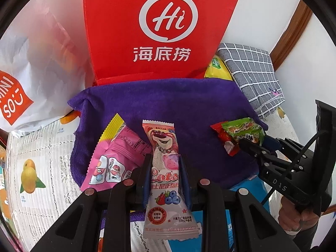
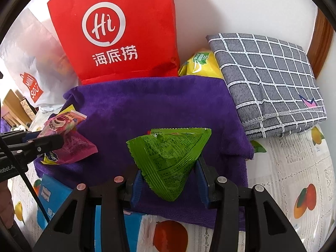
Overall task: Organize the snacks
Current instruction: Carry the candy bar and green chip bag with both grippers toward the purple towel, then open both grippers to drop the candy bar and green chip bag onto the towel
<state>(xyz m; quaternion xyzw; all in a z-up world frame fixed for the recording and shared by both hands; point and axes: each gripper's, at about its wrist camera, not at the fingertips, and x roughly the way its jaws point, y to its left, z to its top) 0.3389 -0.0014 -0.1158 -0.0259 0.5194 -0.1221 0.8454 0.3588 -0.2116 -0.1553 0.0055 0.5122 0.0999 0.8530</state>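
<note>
Left tool is clamped tight on the bear-print snack bar, over the purple towel's 6 o'clock edge; right tool pinches the green packet at 3 o'clock. Lower each flat, spaced apart, clear of the pink pouch, before letting go

A purple towel lies spread on the bench, over a fruit-print tablecloth. Behind it a red paper bag stands upright against the white wall, with a white plastic shopping bag to its left. A folded grey checked cloth rests at the towel's right edge.
</note>
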